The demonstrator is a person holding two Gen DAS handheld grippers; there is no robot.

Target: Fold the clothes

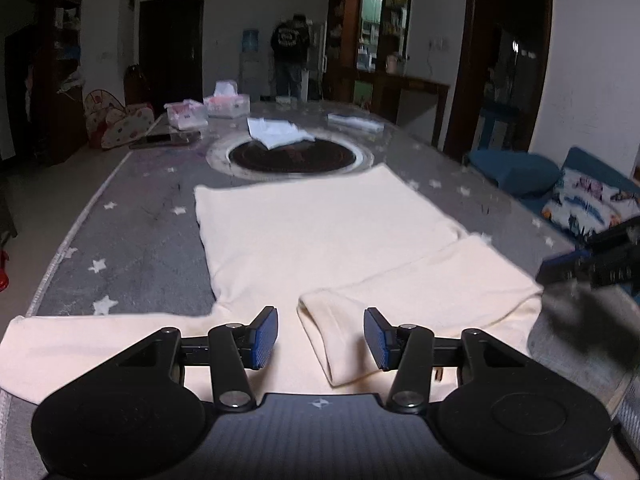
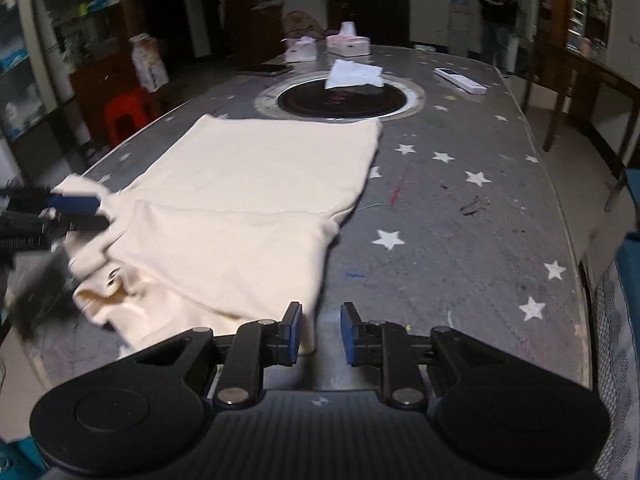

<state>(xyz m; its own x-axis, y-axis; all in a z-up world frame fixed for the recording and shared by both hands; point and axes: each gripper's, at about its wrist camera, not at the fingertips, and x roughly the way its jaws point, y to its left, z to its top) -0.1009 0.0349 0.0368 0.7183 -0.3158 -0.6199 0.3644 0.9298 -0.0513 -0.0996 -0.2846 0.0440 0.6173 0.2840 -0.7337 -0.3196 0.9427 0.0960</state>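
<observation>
Star-printed grey cloth covers the long table [image 2: 460, 208] on which a cream long-sleeved garment [image 1: 320, 232] lies spread, its hem toward the round dark inset [image 2: 340, 100] at mid-table and its shoulders at the near edge. Nearest the left wrist camera, the left gripper [image 1: 320, 338] hangs over the collar end, angled downward, its blue pads well apart and clamping nothing, with the cuff of the folded-in sleeve [image 1: 400, 280] lying beneath the gap between them. The right gripper [image 2: 319, 334], tilted down more steeply, has its jaws only narrowly parted and empty, poised at the fold of that sleeve at the garment's near right edge; its left pad stands just beside the fabric, and contact cannot be confirmed. Soft, light and limp, the knit will likely sag and crease wherever lifted, so the doubled edges at cuff, shoulder or hem look the surest places to pinch. Farther off lie a white cloth [image 2: 352, 74] on the inset and tissue boxes [image 2: 348, 44], and a person [image 1: 290, 56] stands at the far wall.
</observation>
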